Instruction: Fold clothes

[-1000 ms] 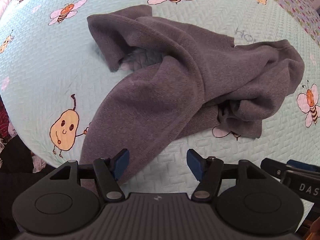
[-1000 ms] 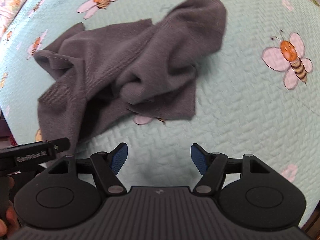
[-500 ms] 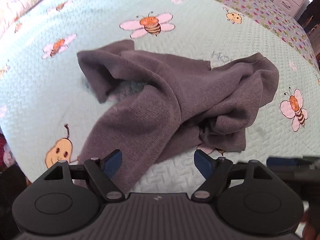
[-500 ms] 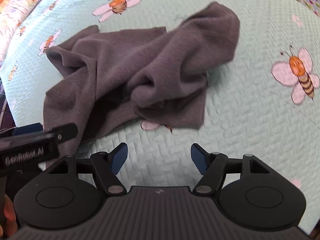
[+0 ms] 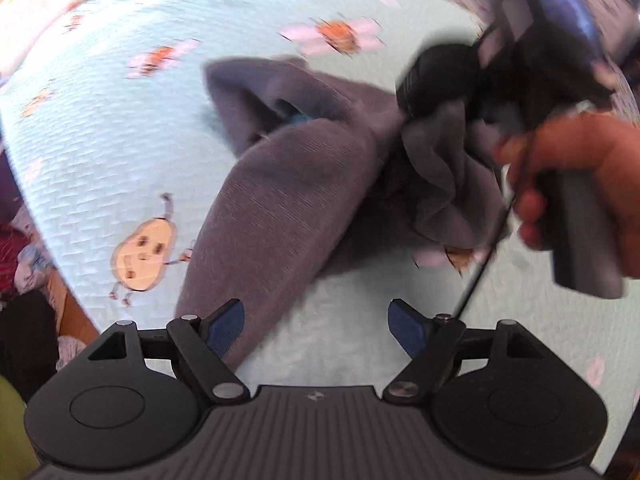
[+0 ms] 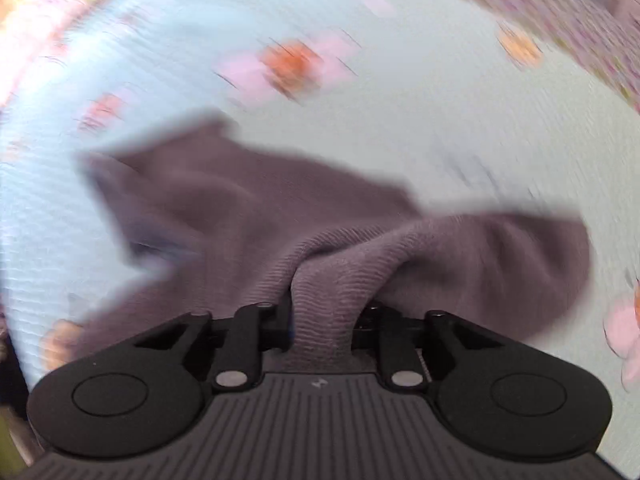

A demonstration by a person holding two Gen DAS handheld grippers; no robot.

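A: Start at the right gripper [image 6: 322, 320]. What is it doing?

B: Its two fingers are drawn in tight on a bunched fold of the grey garment [image 6: 304, 240]. The ribbed cloth rises straight up out of the gap between them and spreads away to both sides.

A: And the left gripper [image 5: 316, 326]?

B: Spread wide, nothing between the blue pads [image 5: 226, 326]. The left pad sits just at the lower tip of a long flap of the same garment [image 5: 288, 200]; from the left wrist view I cannot tell whether it touches.

A: Where does the garment lie?

B: On the pale blue quilted bedspread [image 5: 100, 140], crumpled, with one flap running down toward the left gripper and the rest heaped further off. Its right part is gathered up where the other tool comes in.

A: You can see that tool from the left side?

B: Yes, the right gripper shows at upper right as a dark body pressed into the cloth, held by the person's hand [image 5: 580, 184] around its handle. The view is blurred there.

A: Anything else around?

B: Bee prints [image 5: 332, 36] and a pear-shaped cartoon figure [image 5: 144, 254] on the bedspread, the figure just left of the long flap. The right wrist view is heavily smeared apart from the gripper itself.
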